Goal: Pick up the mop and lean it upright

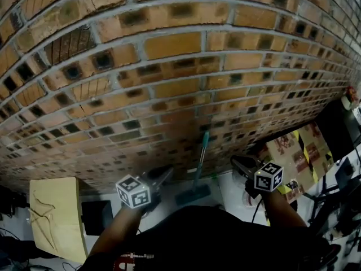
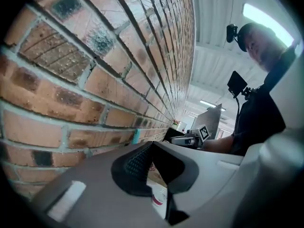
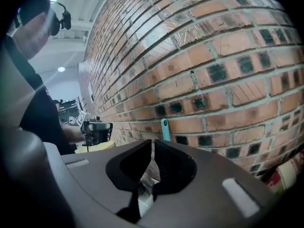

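leaning upright against brick wall (image 1: pixel 169 66): teal mop (image 1: pixel 199 165). left tongs (image 1: pixel 164 175) together, empty, left of it; right tongs (image 1: pixel 239 162) a slit apart, empty, right of it.

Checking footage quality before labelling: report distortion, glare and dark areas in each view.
Head view: fisheye bows the brick wall into a bulge, lower edge dark. Left gripper view: ceiling light glares white. Right gripper view: black vignette in the corners, mop handle clear.
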{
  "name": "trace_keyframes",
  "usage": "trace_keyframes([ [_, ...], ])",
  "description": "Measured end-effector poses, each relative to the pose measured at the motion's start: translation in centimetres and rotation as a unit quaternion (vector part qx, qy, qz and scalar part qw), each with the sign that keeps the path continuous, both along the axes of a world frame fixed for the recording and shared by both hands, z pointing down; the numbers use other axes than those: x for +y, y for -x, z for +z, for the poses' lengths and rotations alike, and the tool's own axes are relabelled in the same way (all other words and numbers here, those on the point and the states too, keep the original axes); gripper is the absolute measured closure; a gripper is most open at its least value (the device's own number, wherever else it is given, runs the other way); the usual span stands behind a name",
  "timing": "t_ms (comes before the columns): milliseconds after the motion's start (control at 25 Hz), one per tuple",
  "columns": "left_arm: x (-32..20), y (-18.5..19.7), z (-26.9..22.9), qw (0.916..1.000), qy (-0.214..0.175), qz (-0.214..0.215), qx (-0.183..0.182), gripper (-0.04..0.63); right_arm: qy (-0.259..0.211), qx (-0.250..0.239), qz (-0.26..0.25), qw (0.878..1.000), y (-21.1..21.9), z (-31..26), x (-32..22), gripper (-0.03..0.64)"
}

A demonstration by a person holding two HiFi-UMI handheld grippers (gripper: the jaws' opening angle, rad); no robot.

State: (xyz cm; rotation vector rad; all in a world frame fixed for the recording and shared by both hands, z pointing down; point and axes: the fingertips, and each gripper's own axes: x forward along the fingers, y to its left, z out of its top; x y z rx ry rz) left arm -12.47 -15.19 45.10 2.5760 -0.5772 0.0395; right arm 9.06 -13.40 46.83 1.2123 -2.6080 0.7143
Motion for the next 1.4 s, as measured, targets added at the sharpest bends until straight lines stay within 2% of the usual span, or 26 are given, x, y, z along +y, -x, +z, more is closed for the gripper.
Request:
trace_keyframes([
  [200,-1.8,-4.2,0.9,0.9994,0.001,-0.027,-0.022,0.592,0.009,-0.007,-0.07,0.997,-1.2,2.9,-2.8,0.568],
  [400,-3.4,-8.5,1.8,0.9985,-0.006,-0.035,-0.042,0.586,0.035,0.001,-0.126,0.991,-1.9,7.3,-4.4,0.546],
  [640,-5.5,-12.5,4.4,0.9977,0.001,-0.012,-0.067,0.493,0.053,0.022,-0.151,0.987,-0.3,14.0,-4.9,0.504],
  [880,-7.8,-13.3,7.5,0.9943,0.005,-0.037,-0.1,0.43,0.074,0.048,-0.156,0.984,1.2,20.7,-5.3,0.473],
  [1040,-8.5,-13.6,9.1,0.9937,0.027,-0.048,-0.098,0.412,0.086,0.062,-0.17,0.98,2.8,24.1,-5.5,0.449],
  [1400,-8.9,-15.3,11.7,0.9932,0.039,-0.041,-0.102,0.4,0.126,0.131,-0.201,0.963,4.1,33.3,-4.4,0.411],
])
